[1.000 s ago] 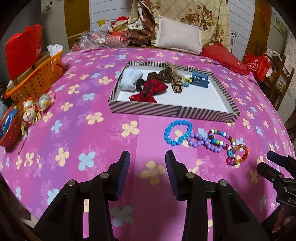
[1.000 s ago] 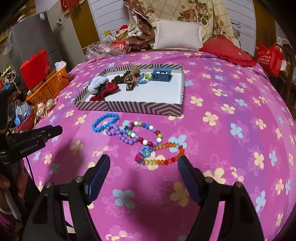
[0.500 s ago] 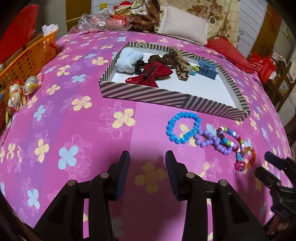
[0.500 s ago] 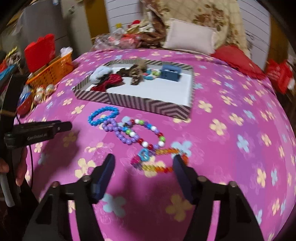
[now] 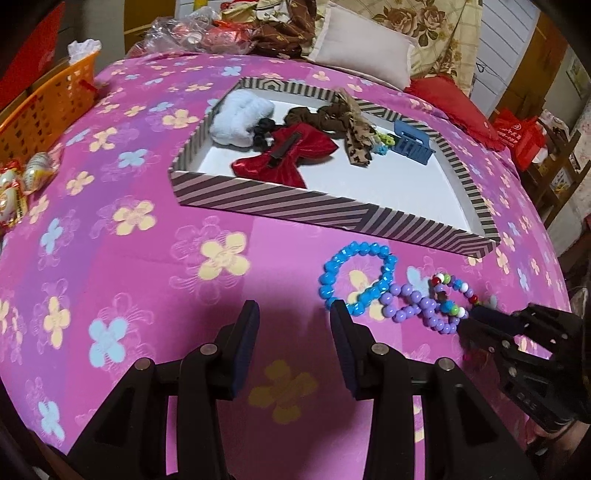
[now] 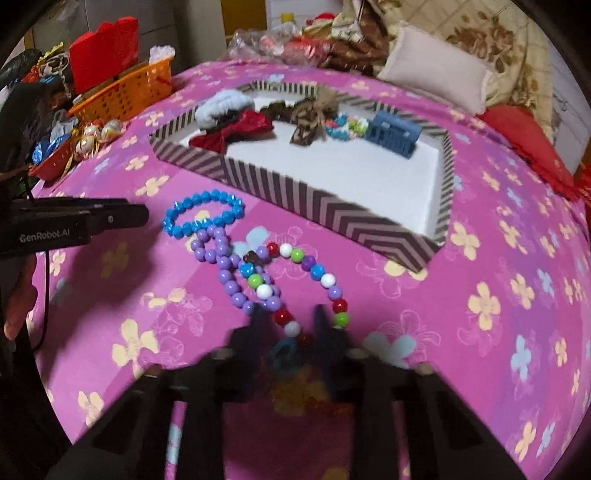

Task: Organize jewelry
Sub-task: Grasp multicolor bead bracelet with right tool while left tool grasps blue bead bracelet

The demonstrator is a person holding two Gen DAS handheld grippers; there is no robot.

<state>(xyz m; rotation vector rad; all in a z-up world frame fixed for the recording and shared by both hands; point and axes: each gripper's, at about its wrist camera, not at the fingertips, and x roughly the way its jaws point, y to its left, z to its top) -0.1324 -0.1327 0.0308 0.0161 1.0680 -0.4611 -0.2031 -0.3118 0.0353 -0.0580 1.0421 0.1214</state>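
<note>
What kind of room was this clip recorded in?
Most likely a lived-in bedroom: the work surface looks like a bed under a pink flowered bedspread, with a beige pillow and a floral quilt heaped at its far end.

My left tongs (image 5: 293, 343): matte black plastic frame, two angular arms ending in flat fingers (image 5: 245, 345) faced with dark navy pads. A round silver screw head sits on each arm link, four visible in a row. My right tongs (image 6: 288, 325): same black build, same silver screws, blurred in their own camera. From the left camera their side shows a ribbed black housing with cut-outs. From the right camera, the left unit's side carries white "GenRobot.AI" lettering, with a thin black cable hanging under it.
</note>
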